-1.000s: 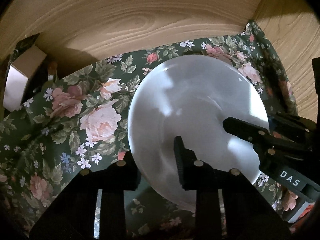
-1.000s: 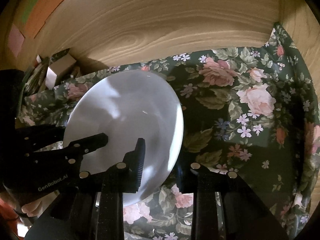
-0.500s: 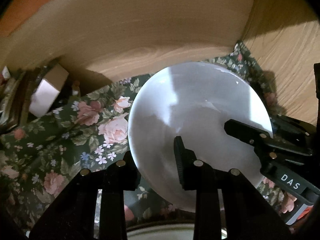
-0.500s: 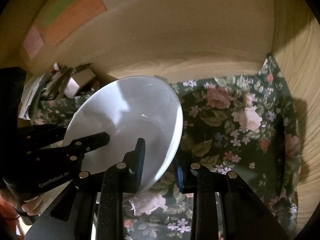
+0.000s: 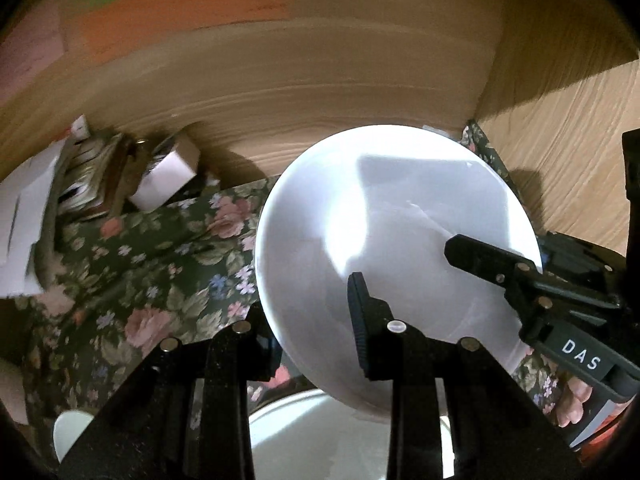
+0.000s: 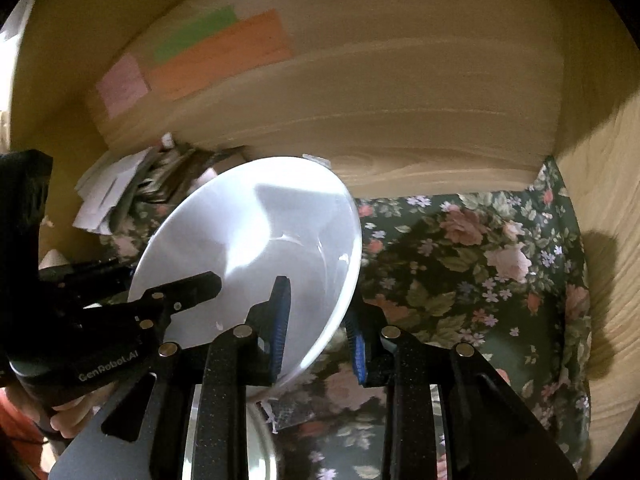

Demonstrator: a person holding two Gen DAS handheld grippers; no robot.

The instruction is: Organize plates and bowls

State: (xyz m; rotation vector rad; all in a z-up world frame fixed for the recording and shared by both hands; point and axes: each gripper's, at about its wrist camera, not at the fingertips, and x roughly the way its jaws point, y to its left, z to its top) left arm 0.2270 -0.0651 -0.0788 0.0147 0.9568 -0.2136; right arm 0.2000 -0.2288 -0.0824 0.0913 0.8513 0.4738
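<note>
Plate held up between both claws, above a second dish.

Left claw is clamped on the plate at its near-left rim, and the right claw is clamped on the opposite rim, so the plate hangs tilted, clear of the floral cloth. Directly beneath, close to both claws, lies another white dish (plate or bowl, I cannot tell), apparently empty; lowering straight down would likely stack them. A smaller white dish sits to the left.
</note>
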